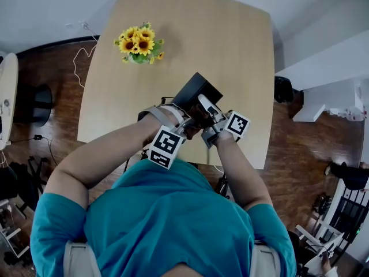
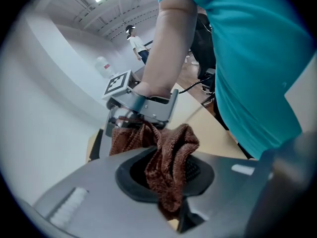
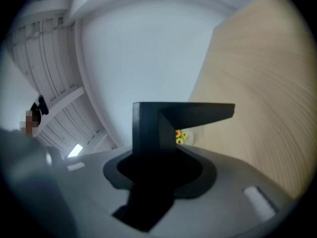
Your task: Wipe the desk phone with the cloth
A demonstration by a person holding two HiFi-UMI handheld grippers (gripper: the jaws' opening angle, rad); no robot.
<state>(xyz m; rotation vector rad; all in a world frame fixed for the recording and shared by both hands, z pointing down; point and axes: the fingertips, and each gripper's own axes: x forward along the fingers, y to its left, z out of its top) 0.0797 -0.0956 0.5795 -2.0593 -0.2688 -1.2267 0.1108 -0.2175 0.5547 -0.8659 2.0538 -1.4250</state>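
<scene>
The cloth [image 2: 168,167] is rusty brown with a ribbed knit, and the phone [image 1: 195,94] is plain black. The table [image 1: 230,45] is pale wood with a fine straight grain. The flowers [image 1: 138,42] are yellow with dark centres and green leaves, the floor [image 1: 55,79] is dark reddish-brown wood, and the shirt [image 1: 173,224] is teal.

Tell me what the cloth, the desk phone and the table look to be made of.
Cloth: brown knitted or terry-like fabric, matt; ribbed looped texture and soft folds show.
Desk phone: probably hard black plastic, matt; flat faces, sharp edges, no gloss.
Table: pale wood or wood-look laminate, smooth; fine straight grain lines show, but which of the two cannot be told.
</scene>
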